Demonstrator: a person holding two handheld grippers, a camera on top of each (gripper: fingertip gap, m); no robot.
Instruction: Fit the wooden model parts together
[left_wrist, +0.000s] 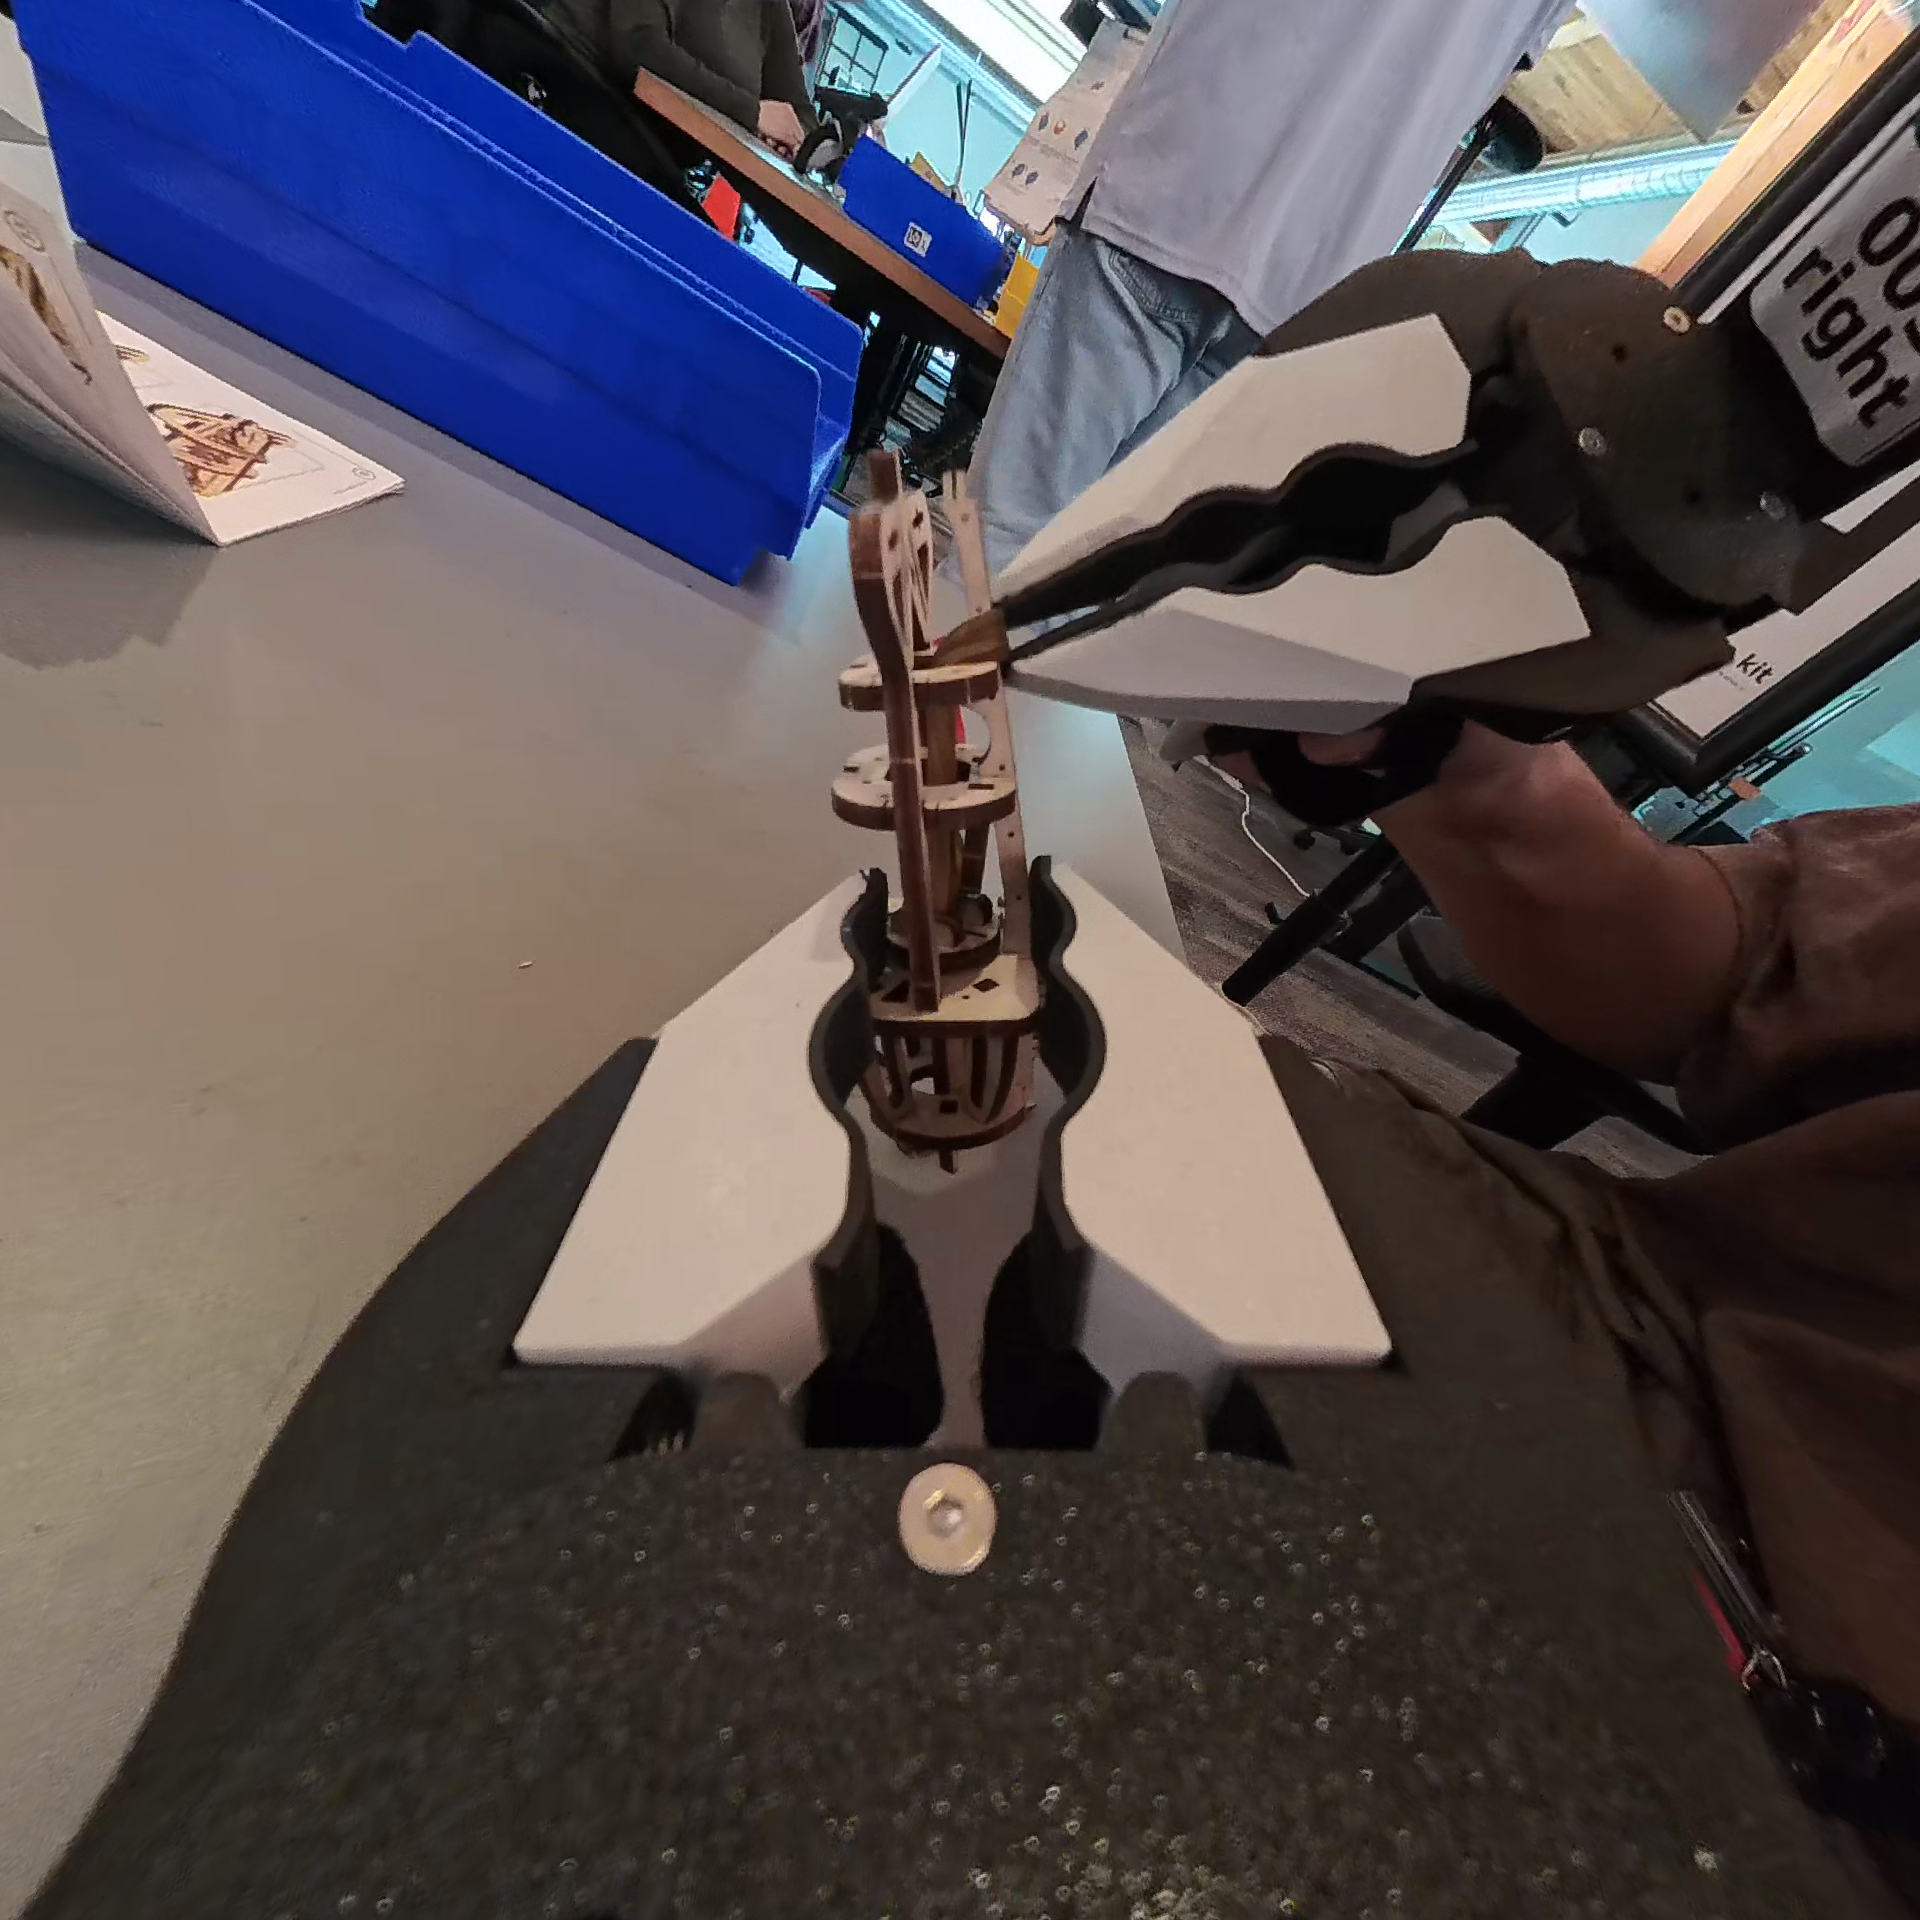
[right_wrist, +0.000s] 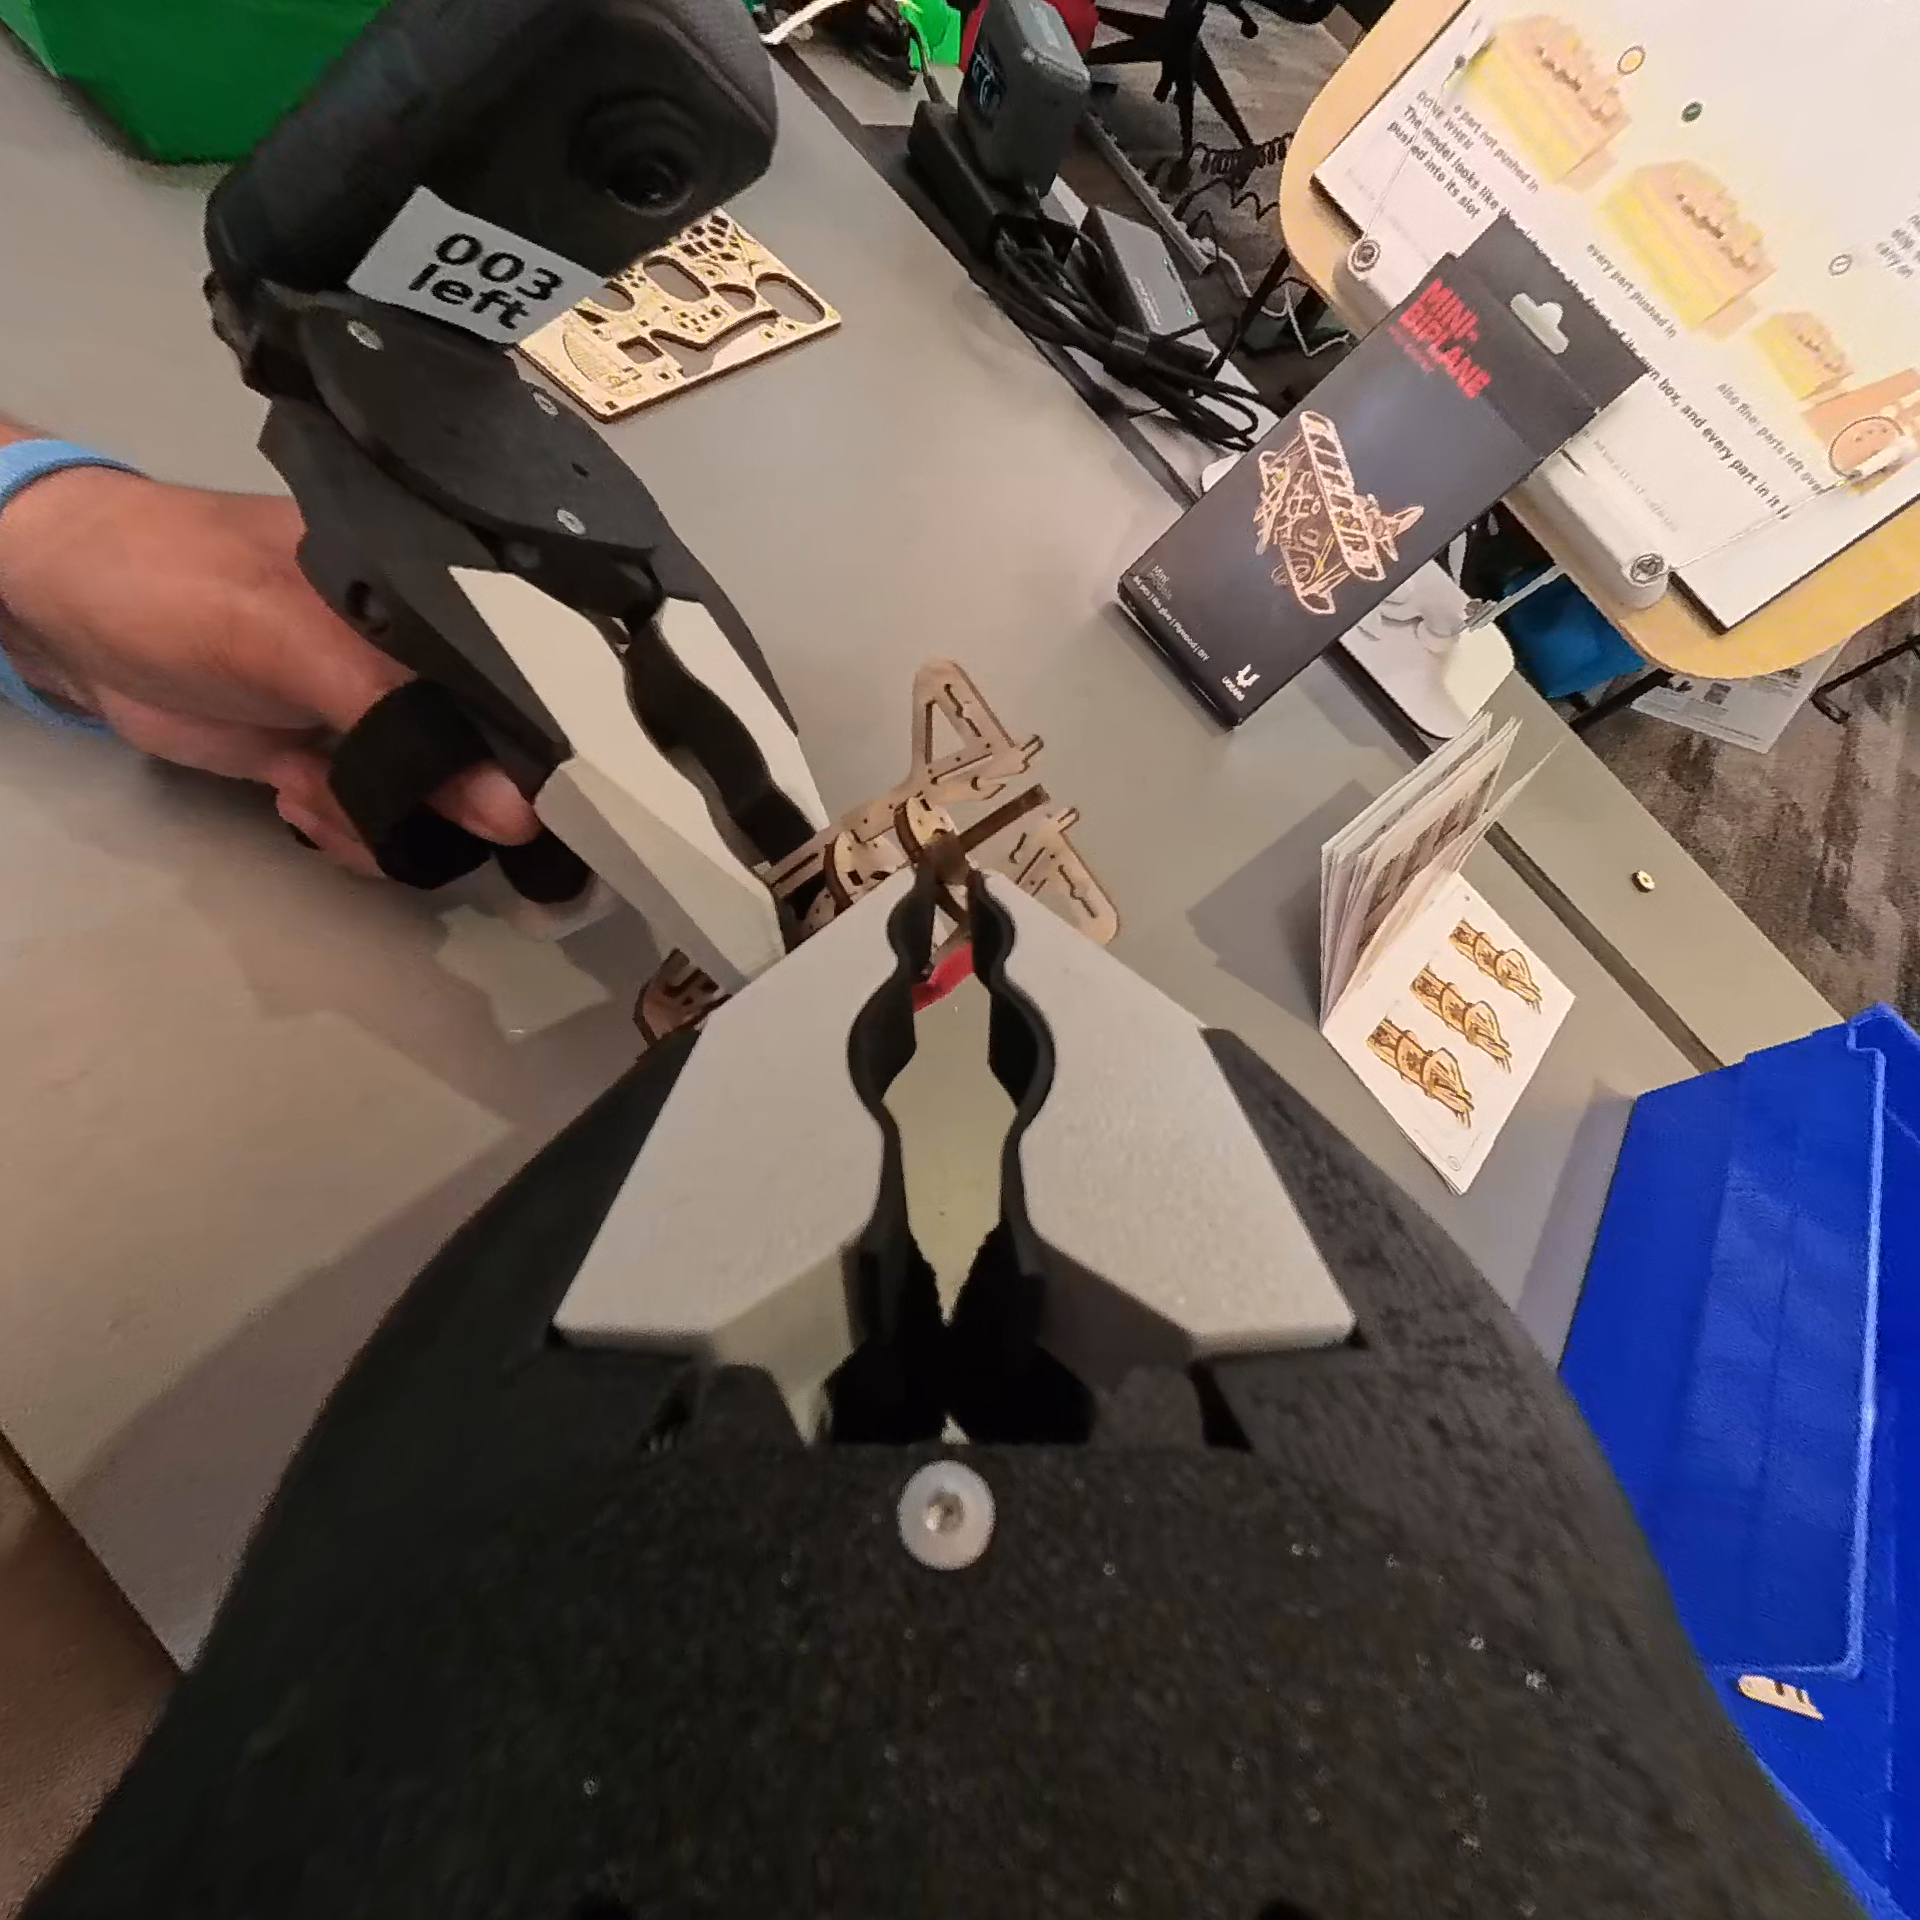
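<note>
Two grippers at frame centre: left gripper (left_wrist: 951, 940) clamps the wooden model (left_wrist: 925, 810), right gripper (right_wrist: 943, 891) pinches a small wooden piece (left_wrist: 966, 636) against it; pushing crooked could snap the thin ribs.

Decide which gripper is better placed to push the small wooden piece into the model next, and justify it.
Right. The right gripper already pinches the small brown wooden piece at the upper discs of the pale laser-cut wooden model, while the left gripper is occupied clamping the model's base.
</note>
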